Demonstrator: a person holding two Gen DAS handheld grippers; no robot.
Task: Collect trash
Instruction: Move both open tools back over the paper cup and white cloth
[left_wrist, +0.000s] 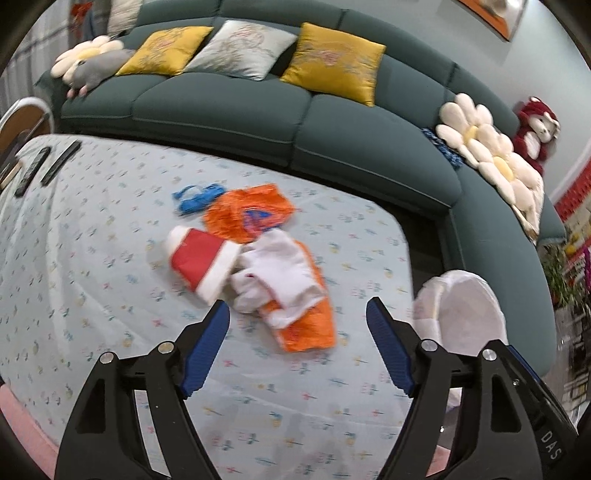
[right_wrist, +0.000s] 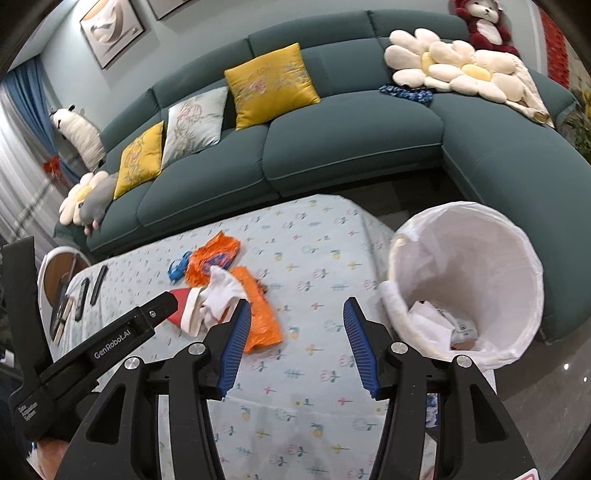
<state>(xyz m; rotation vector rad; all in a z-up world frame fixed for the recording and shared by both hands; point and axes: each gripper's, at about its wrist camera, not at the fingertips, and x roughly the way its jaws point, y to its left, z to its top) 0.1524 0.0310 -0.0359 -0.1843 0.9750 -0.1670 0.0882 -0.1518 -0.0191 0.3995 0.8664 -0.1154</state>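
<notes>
The trash sits in a loose heap at the centre of the left wrist view, on the counter (left_wrist: 92, 266) with its pale flowered cloth: a red and white carton (left_wrist: 201, 260) lying on its side, crumpled white tissue (left_wrist: 279, 278) draped over an orange wrapper (left_wrist: 310, 325), a second orange wrapper (left_wrist: 249, 216) just above them, and a small blue scrap (left_wrist: 197, 197) at the heap's upper left edge. The pieces overlap and touch one another, so a single pinch could likely carry off more than 1 at a time. The left tool (left_wrist: 297, 347) stands wide with nothing between its blue pads, low in the frame and just short of the heap, aimed down at it; that spread suits a bulky, soft grab at the tissue or carton. The right tool (right_wrist: 295, 343) is partly spread and also empty, over bare cloth at the lower middle of its view, between the heap on the left and the white lined bin (right_wrist: 469, 280) on the right. The bin stands beside the counter's right end with its mouth tilted toward the camera, some white paper already at its bottom, placed close enough that trash need only be carried a short way across. 2 remote controls (left_wrist: 48, 166) lie far off at the upper left, probably not trash.
</notes>
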